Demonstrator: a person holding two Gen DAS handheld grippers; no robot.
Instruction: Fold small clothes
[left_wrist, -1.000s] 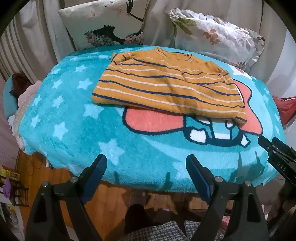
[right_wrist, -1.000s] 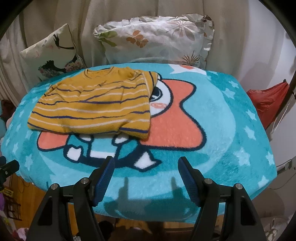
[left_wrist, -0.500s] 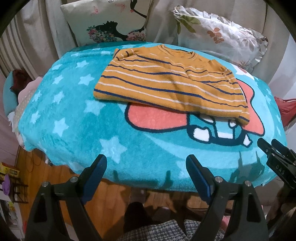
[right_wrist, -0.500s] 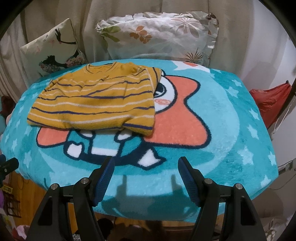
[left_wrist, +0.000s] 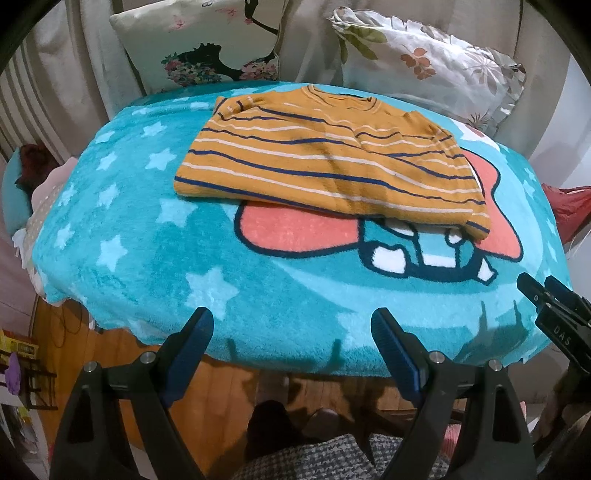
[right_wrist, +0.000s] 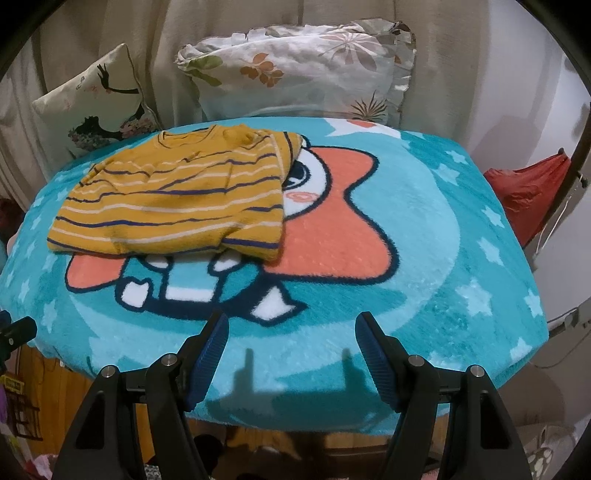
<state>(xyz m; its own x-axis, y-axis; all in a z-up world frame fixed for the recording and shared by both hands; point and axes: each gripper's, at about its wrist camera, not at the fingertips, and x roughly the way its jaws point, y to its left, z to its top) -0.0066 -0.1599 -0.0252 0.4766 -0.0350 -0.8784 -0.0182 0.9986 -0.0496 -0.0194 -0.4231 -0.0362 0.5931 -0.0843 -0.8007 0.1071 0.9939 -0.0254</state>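
Observation:
A small mustard-yellow shirt with navy and white stripes (left_wrist: 325, 162) lies folded on a teal star-patterned blanket (left_wrist: 122, 221), neckline toward the pillows. It also shows in the right wrist view (right_wrist: 177, 199), left of centre. My left gripper (left_wrist: 291, 332) is open and empty above the blanket's near edge, well short of the shirt. My right gripper (right_wrist: 291, 332) is open and empty over the blanket's near edge, below and right of the shirt. The right gripper's tip shows in the left wrist view (left_wrist: 546, 302).
Two pillows lean against the curtain behind the blanket: a bird-print one (left_wrist: 207, 48) and a floral one (right_wrist: 295, 70). A red bag (right_wrist: 528, 192) hangs at the right. Wooden floor (left_wrist: 218, 398) lies below the blanket's near edge. Clutter sits at far left (left_wrist: 40, 184).
Both grippers have drawn back and tilted down a little, so the shirt sits lower in both views. Both stay open; the shirt has not moved.

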